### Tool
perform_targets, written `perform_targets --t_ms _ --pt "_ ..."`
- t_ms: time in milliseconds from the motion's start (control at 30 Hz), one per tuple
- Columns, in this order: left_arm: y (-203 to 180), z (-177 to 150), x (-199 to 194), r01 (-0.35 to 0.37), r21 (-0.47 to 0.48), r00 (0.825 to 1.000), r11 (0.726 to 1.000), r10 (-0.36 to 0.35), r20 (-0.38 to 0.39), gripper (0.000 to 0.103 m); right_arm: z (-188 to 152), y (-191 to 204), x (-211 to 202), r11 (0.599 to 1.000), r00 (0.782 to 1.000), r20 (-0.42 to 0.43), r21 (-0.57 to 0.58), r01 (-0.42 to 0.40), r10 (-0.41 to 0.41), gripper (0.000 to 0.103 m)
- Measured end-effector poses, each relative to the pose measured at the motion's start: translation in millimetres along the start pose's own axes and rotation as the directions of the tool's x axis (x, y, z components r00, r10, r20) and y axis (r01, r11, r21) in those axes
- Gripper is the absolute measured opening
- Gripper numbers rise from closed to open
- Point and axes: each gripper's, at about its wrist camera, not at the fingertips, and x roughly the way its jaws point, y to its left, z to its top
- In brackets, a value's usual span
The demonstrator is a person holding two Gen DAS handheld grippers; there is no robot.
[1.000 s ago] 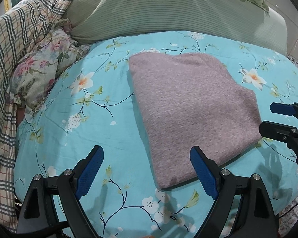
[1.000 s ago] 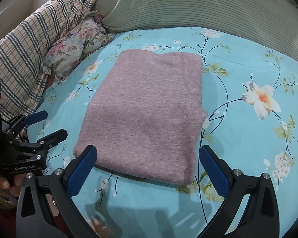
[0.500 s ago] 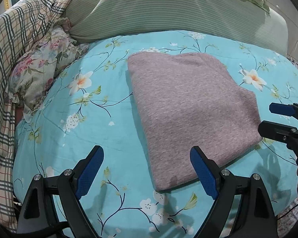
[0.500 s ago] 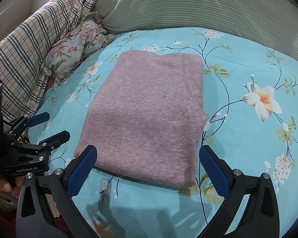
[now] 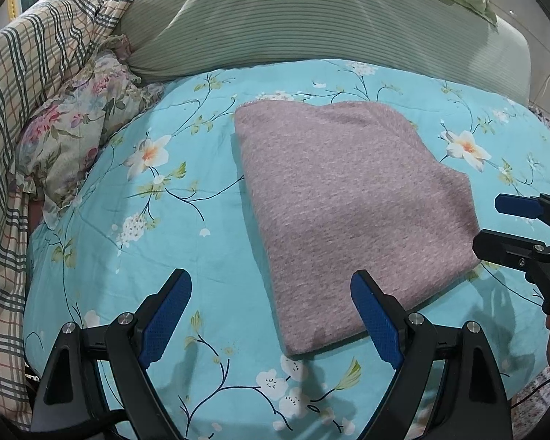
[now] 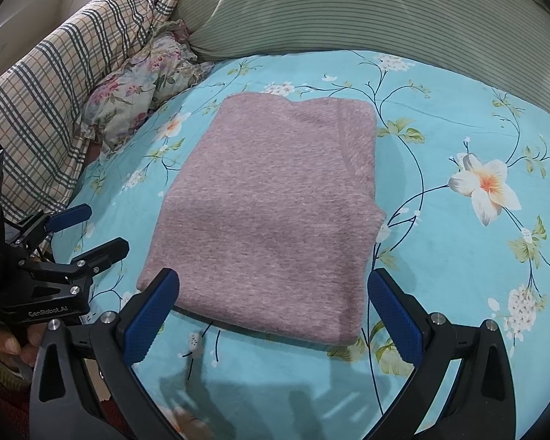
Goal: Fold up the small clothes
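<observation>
Pinkish-mauve knit garment (image 6: 271, 220) is lying folded into a compact rectangle on the turquoise floral bedsheet (image 6: 458, 110), roughly mid-bed, flat, edges mostly squared. One side is showing a small step where a layer juts out (image 5: 454, 183), so the fold is not perfectly even there. A seam or band is running down the garment near its right edge in the right wrist view; whether that is a sleeve tucked under or a hem I cannot tell, since the fisheye is smearing detail.

Left gripper (image 5: 271, 319) is sitting low at the near left corner of the garment, jaws spread wide, nothing between the blue pads (image 5: 165, 315). Its right pad is overlapping the garment's near edge in the picture, apparently above the cloth rather than pressing it.

Right gripper (image 6: 275, 311) is hovering at the near edge, also spread wide and empty, its two fingers bracketing almost the full width of the fold (a stance that suits either a release or a fresh grab of both corners).

Both tools are staying on the near side, likely because the person is standing at the bed's foot and the remaining free edge is the closest one.

Judgement: the garment is looking close to finished; one more fold in half seems possible, otherwise it is ready to be set aside.

Behind: striped green pillow (image 5: 311, 18), a ruffled floral cushion (image 5: 77, 128), and a plaid blanket (image 6: 55, 84) bunched along the left, all well apart from the garment.
</observation>
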Motion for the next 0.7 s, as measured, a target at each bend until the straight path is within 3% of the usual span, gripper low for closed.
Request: perform_targets --t_ms 700 --pt "-2.1 1.9 -1.7 0.004 -0.001 1.0 1.0 -0.004 -0.001 0.089 -0.6 0.1 0.7 1.0 1.0 -0.004 0.0 0.0 0.0 0.102"
